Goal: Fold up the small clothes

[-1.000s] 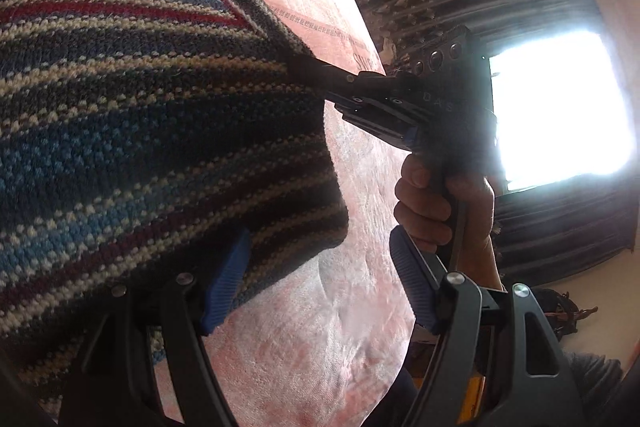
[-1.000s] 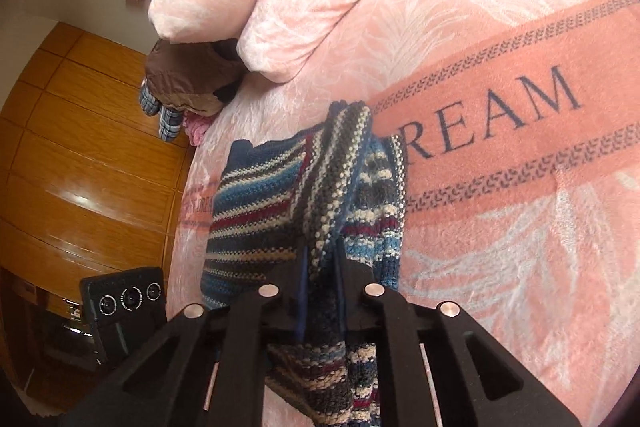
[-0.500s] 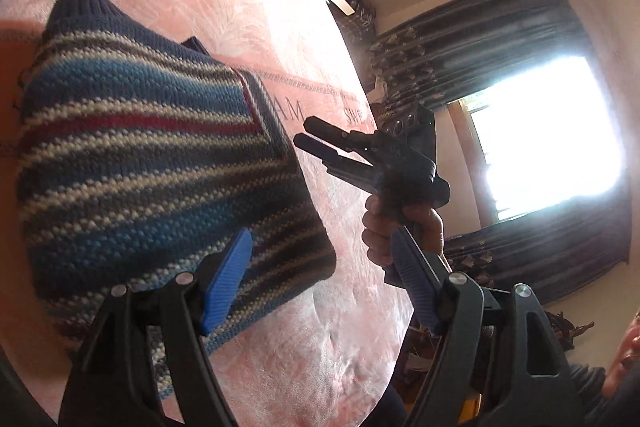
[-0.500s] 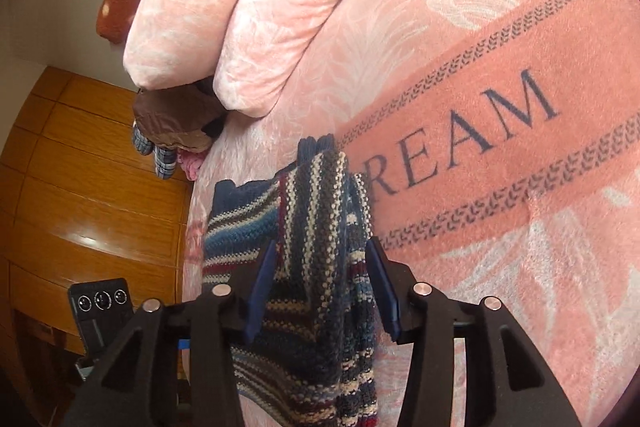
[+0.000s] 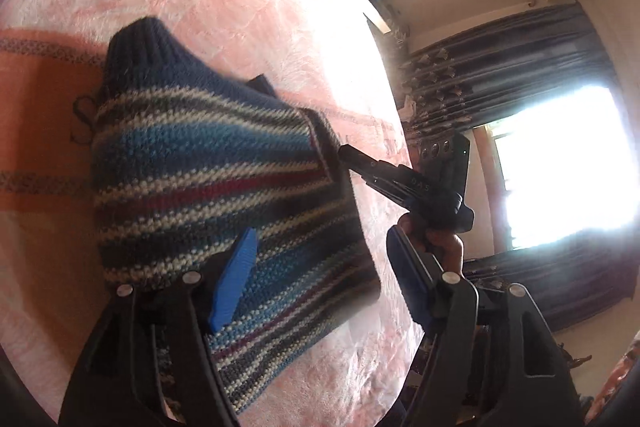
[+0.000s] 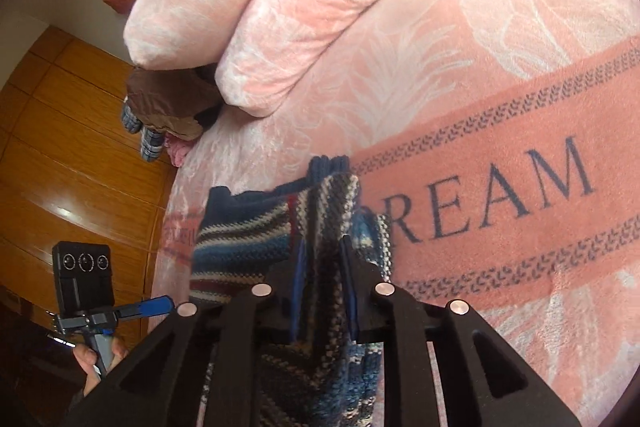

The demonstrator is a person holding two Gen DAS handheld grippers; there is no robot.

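Right claw (image 6: 323,291) is nearly closed, its 2 pads pinching a raised fold of the striped sweater (image 5: 208,195) at its right edge; the pinched band runs straight ahead between the fingers. Left claw (image 5: 320,275) is wide open and holds nothing, its left pad over the sweater's near edge, its right pad off it over the bed (image 5: 248,27). Sweater lies partly folded on the bed, mostly left of the right claw. Judgement: right claw is placed to carry the fold leftward.
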